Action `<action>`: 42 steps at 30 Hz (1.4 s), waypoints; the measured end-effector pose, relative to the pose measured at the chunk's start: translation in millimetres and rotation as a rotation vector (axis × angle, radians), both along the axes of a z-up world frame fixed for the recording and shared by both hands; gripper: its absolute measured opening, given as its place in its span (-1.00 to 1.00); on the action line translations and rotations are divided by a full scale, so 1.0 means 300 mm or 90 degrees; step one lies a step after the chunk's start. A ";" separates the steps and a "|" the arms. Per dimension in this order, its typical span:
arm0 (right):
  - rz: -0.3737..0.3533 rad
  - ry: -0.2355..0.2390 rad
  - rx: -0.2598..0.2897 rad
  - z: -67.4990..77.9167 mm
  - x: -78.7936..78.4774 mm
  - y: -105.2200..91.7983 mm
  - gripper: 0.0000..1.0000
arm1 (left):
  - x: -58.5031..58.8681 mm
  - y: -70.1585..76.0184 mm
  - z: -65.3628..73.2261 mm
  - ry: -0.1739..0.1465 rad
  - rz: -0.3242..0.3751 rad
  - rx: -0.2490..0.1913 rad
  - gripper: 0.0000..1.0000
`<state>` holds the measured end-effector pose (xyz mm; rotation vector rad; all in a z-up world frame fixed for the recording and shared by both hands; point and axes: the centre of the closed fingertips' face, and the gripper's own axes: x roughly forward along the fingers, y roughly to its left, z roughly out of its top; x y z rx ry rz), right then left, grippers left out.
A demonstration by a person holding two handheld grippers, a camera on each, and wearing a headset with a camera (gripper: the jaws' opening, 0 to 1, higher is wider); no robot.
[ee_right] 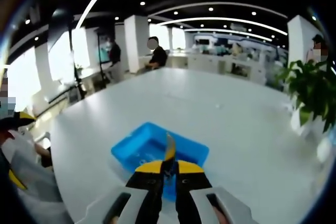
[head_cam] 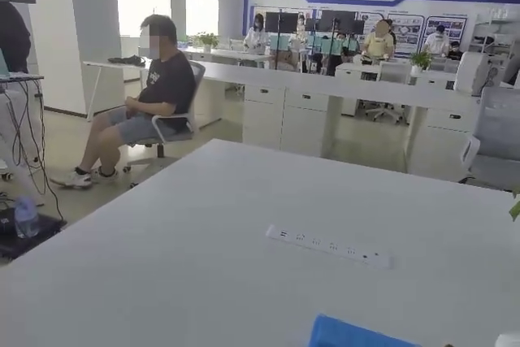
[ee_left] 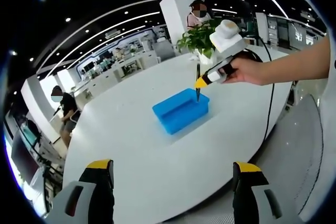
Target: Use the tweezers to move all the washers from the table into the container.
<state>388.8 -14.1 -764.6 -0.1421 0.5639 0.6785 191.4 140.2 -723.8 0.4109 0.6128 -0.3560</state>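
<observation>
A blue rectangular container [ee_left: 181, 109] sits on the white table [ee_left: 136, 145]. My right gripper [ee_left: 210, 80], held by a hand, hovers over the container's far end. It is shut on the tweezers [ee_left: 198, 86], whose tips point down into the container. In the right gripper view the jaws of my right gripper [ee_right: 169, 167] clamp the tweezers [ee_right: 169, 149] right above the blue container [ee_right: 152, 148]. My left gripper [ee_left: 173, 169] stands open, well back from the container, with nothing between its yellow-tipped fingers [ee_left: 100, 165]. Washers are too small to make out.
A white power strip [head_cam: 329, 247] lies on the table [head_cam: 162, 266] beyond the container's corner [head_cam: 357, 335]. A potted plant [ee_left: 202, 38] stands behind the container near the table's far edge. A person sits on a chair [head_cam: 154, 95] off the table.
</observation>
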 end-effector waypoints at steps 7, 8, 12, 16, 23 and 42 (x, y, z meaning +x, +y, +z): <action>0.004 0.019 -0.017 -0.050 -0.007 -0.010 -0.92 | -0.005 0.003 -0.007 0.001 0.010 -0.004 0.92; 0.006 0.021 -0.023 -0.059 -0.008 -0.009 -0.92 | -0.006 0.003 -0.009 0.002 0.010 -0.003 0.92; 0.013 0.024 -0.038 -0.086 -0.004 -0.004 -0.92 | -0.006 0.005 -0.015 0.005 0.011 -0.001 0.92; 0.019 0.027 -0.045 -0.101 -0.001 0.009 -0.92 | -0.002 0.013 -0.009 0.002 0.016 -0.005 0.92; 0.023 0.037 -0.057 -0.118 -0.005 0.008 -0.92 | -0.005 0.022 -0.009 0.000 0.020 -0.005 0.92; 0.015 0.042 -0.064 -0.140 -0.015 0.003 -0.90 | 0.033 0.006 0.038 -0.036 0.031 -0.054 0.86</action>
